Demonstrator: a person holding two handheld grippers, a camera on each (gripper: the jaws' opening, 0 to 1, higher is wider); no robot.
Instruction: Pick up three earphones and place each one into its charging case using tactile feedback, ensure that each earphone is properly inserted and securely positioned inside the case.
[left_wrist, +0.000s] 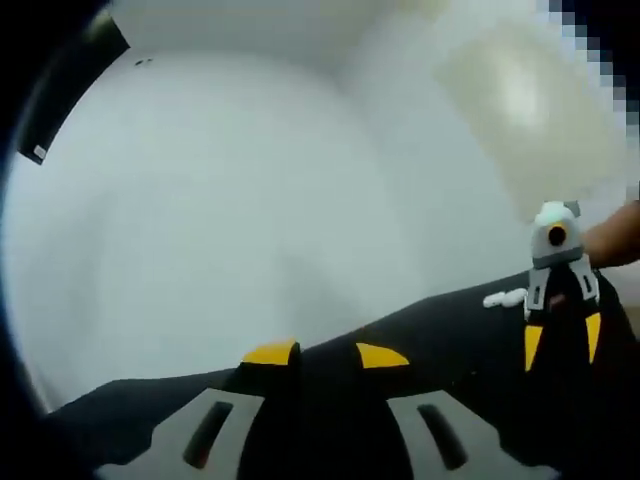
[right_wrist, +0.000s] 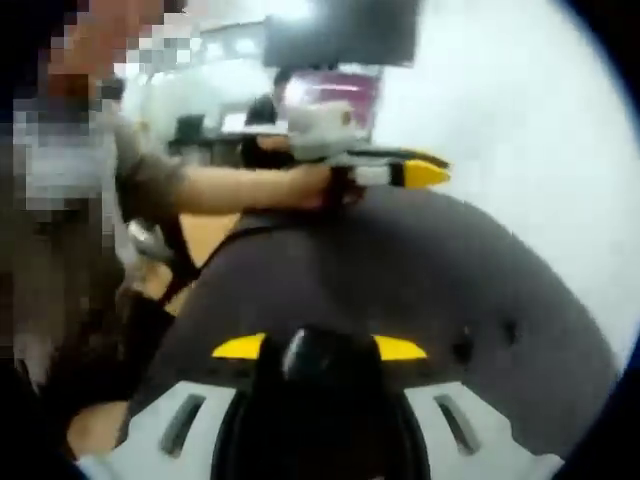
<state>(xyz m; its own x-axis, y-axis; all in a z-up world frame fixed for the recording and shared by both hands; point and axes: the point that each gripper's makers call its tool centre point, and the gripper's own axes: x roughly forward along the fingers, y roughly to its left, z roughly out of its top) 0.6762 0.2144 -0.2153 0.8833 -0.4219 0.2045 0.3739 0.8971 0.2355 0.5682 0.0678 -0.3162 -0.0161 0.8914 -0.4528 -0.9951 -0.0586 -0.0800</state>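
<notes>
left gripper (left_wrist: 325, 355) is released over the dark mat (left_wrist: 450, 340). right gripper (right_wrist: 320, 350) is clenched on a black case (right_wrist: 320, 365), its contents hidden. a white earphone (left_wrist: 505, 298) lies blurred on the mat by the right gripper (left_wrist: 562, 340).

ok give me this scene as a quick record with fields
surface: dark mat
left tool: jaws apart, nothing between them
right tool: shut on a dark glossy object, possibly a charging case
earphone: white earphone lying on the mat, close to the right tool
left tool holder: a hand, seen in the right gripper view
</notes>
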